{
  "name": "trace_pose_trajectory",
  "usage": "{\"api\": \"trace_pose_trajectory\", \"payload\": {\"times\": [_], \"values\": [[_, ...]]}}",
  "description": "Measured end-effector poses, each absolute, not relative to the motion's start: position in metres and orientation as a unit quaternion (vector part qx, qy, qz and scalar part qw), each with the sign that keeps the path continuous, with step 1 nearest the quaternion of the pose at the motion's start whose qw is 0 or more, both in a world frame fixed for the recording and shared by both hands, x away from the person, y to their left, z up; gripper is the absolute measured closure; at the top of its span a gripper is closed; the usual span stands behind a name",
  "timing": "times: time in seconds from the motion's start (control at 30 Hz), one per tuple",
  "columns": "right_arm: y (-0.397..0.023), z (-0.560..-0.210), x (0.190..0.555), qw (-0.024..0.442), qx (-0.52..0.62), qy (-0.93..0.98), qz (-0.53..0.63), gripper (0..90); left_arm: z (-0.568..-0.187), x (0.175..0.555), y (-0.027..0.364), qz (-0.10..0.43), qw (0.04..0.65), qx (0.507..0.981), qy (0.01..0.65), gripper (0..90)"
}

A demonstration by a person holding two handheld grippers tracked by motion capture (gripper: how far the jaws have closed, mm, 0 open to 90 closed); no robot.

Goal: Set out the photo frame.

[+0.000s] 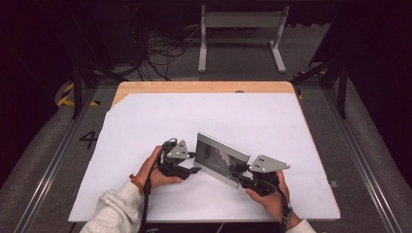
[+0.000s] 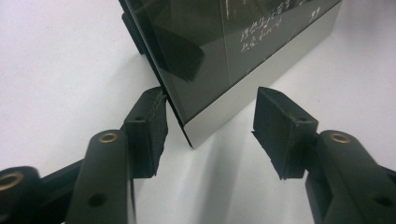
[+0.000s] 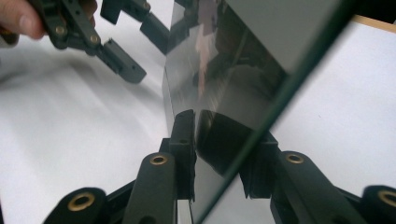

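A glass-fronted picture frame [image 1: 221, 158] with a silver edge stands upright on the white sheet [image 1: 160, 116], angled across the near middle. My left gripper [image 1: 194, 162] is at its left end. In the left gripper view the frame's lower corner [image 2: 210, 56] sits between the open jaws [image 2: 210, 126]; the left pad [image 2: 149, 130] is right at the frame's edge and the right pad stands clear of it. My right gripper [image 1: 239, 174] holds the frame's right end; its pads [image 3: 184, 140] press on front and back of the frame [image 3: 233, 70]. The left gripper [image 3: 144, 49] also appears at the far end.
The white sheet covers a wooden table [image 1: 204, 86], with wide bare room behind and to both sides of the frame. Beyond the far edge, a grey metal stand [image 1: 240, 29] and loose cables [image 1: 160, 48] lie on the floor.
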State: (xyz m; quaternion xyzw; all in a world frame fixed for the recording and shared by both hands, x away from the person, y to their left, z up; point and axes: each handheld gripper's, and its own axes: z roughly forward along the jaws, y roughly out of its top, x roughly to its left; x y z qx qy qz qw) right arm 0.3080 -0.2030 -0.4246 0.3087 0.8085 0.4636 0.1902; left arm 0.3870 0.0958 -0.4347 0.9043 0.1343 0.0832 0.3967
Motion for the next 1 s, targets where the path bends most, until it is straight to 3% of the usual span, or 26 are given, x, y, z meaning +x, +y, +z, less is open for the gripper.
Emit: {"api": "trace_pose_trajectory", "payload": {"times": [0.07,0.43,0.83,1.0], "values": [[-0.211,-0.423,0.304,0.189,0.315,0.805,0.466,70.1,-0.435,0.388,0.096,0.083,0.406,0.9,0.138,37.7],[-0.217,-0.424,0.293,0.193,0.311,0.81,0.459,79.0,-0.434,0.389,0.087,0.099,0.436,0.886,0.122,33.0],[-0.214,-0.429,0.292,0.196,0.315,0.81,0.453,78.5,-0.437,0.392,0.084,0.1,0.435,0.887,0.119,42.2],[-0.214,-0.43,0.292,0.195,0.317,0.81,0.454,78.4,-0.437,0.393,0.086,0.107,0.431,0.887,0.128,53.0]]}}
